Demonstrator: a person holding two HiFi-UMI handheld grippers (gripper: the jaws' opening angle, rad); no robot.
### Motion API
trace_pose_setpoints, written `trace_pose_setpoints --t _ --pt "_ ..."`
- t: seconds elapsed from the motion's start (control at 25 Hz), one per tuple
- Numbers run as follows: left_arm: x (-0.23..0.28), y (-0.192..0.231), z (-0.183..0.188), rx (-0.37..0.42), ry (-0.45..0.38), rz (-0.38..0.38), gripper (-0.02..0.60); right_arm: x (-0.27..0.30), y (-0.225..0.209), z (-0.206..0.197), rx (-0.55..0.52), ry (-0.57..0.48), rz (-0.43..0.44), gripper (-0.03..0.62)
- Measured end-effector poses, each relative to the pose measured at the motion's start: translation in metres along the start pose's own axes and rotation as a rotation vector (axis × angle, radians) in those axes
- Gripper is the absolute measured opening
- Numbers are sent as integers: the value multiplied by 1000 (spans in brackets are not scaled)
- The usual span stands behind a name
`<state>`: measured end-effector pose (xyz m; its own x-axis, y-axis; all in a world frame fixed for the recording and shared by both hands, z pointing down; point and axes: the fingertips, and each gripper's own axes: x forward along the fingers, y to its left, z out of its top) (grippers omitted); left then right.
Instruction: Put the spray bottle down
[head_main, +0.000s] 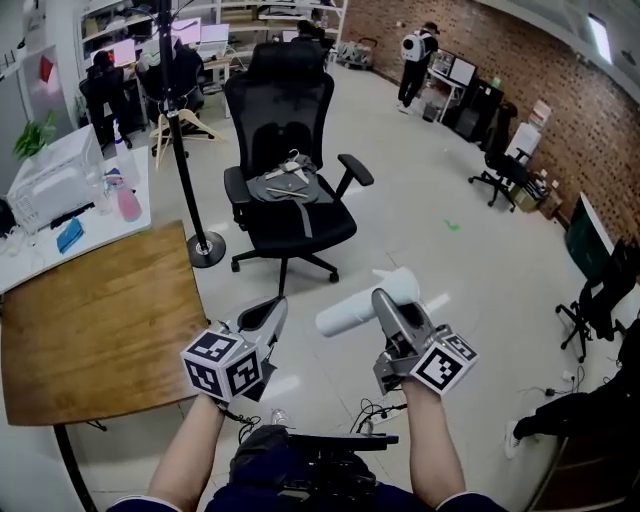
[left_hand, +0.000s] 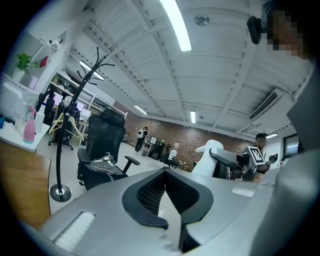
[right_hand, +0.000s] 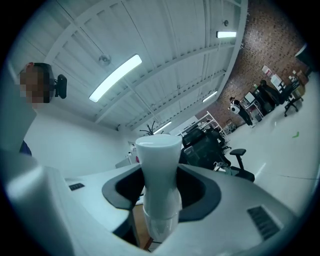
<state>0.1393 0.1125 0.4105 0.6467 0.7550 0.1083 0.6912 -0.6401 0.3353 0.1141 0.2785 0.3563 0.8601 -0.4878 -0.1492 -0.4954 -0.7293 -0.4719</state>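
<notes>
right gripper: you held it at lower centre-right of the head view, marker cube towards you, jaws pointed away over the floor.
right jaw state: the jaws stood partly apart and clamped on the spray bottle; in the right gripper view the white body filled the gap, both dark pads against its sides.
spray bottle position: it was carried in the air at lower centre of the head view, lying nearly level, its body reaching towards frame left and its sprayer head above the jaws. it touched no surface.
left gripper: you held it at lower centre-left of the head view, just beside the right edge of the wooden table.
left jaw state: in the left gripper view the tips met and nothing sat between the pads.
wooden table: it lay at lower left, apart from the bottle.
office chair: black, upper centre, with a hanger and grey cloth on its seat.
coat stand: it stood left of the chair.
pink bottle: it stood on the white counter at left.
</notes>
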Motion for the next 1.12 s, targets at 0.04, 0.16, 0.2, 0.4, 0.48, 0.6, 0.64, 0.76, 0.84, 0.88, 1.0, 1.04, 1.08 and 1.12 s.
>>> trace_pose_setpoints --t 0.04,0.16,0.2,0.4,0.48,0.6,0.64,0.76,0.84,0.88,1.0,1.04,1.08,1.12 --pt "7 9 7 0 -5 6 6 15 -5 5 -4 0 8 207" --pt "22 38 25 0 -19 34 6 59 -15 17 -16 3 45 207" --pt "25 48 31 -1 -27 47 6 75 -17 20 -18 4 60 207" --pt "24 99 46 -19 -51 144 6 152 -20 18 -7 38 156 207" --pt "20 123 51 -27 -64 195 6 186 -18 10 4 60 206 207" --pt "13 160 59 -40 -92 285 6 241 -12 -5 25 105 298 207" --pt "10 173 62 -44 -103 319 6 260 -8 -11 31 124 333 207" --pt "1 212 71 -60 -142 436 6 319 3 -32 48 191 451 207" --pt "-10 239 74 -80 -173 538 6 360 14 -51 63 249 542 207" --pt "-17 251 76 -92 -190 593 6 380 22 -61 70 281 591 207" --pt "-44 281 81 -122 -243 761 6 434 54 -91 86 374 745 207" --pt "-56 289 82 -134 -261 822 6 449 67 -102 91 406 797 207" --pt "-68 295 83 -146 -280 878 6 461 80 -112 90 435 847 207" --pt "-78 300 84 -155 -297 927 6 472 92 -121 84 460 890 207"
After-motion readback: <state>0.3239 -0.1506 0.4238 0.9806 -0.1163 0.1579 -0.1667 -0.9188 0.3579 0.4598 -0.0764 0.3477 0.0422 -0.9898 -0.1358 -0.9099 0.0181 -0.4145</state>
